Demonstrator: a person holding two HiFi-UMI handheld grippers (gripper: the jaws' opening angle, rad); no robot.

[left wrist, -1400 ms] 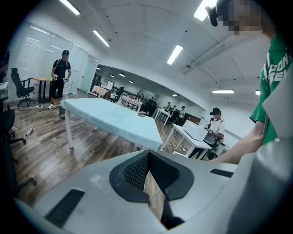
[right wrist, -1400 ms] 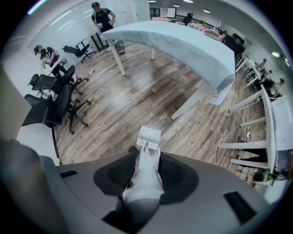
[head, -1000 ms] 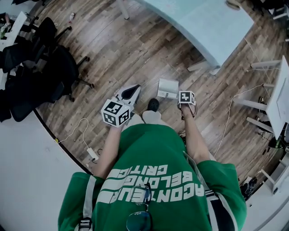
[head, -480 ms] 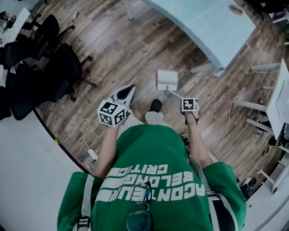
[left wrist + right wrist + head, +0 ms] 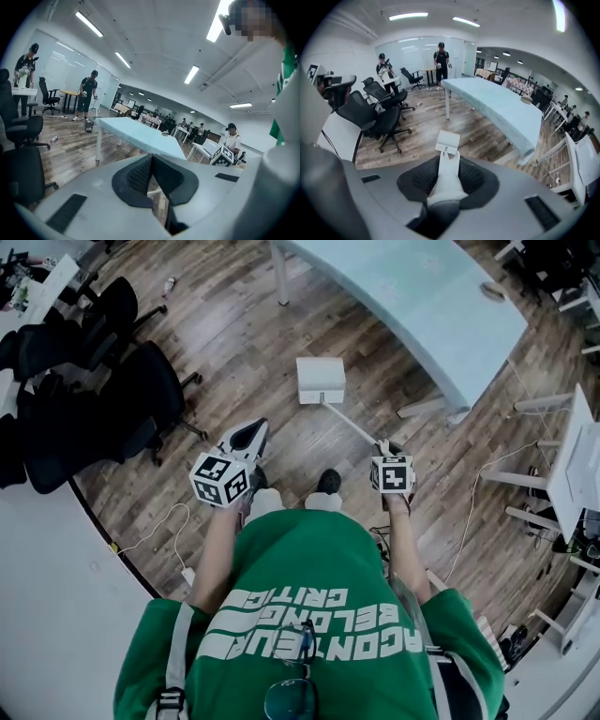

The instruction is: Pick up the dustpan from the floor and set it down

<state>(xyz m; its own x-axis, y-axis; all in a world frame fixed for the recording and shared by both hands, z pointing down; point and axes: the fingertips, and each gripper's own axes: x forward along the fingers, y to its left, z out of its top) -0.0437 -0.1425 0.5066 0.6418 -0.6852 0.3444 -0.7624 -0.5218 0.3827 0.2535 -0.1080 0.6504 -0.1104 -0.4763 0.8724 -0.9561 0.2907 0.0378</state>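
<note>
Right tool (image 5: 449, 158) clamped on the long handle (image 5: 448, 180) of the dustpan (image 5: 321, 381). Pan sits out ahead, low over the floor (image 5: 234, 343); contact unclear. Left tool (image 5: 151, 160) closed, empty. Looks light, stiff plastic; gripped at the handle's end, it will likely swing. Open boards ahead; chairs (image 5: 141, 399) left, tabletop (image 5: 422, 296) edge right.

Lit brightly and evenly by ceiling strip lights (image 5: 89, 24) far above the fingers (image 5: 138, 173). Casts only soft, faint shadows. Bends hard and darkens toward every edge. Blurs close behind the fingers, sharpens beyond them. Looks cool, slightly washed.
</note>
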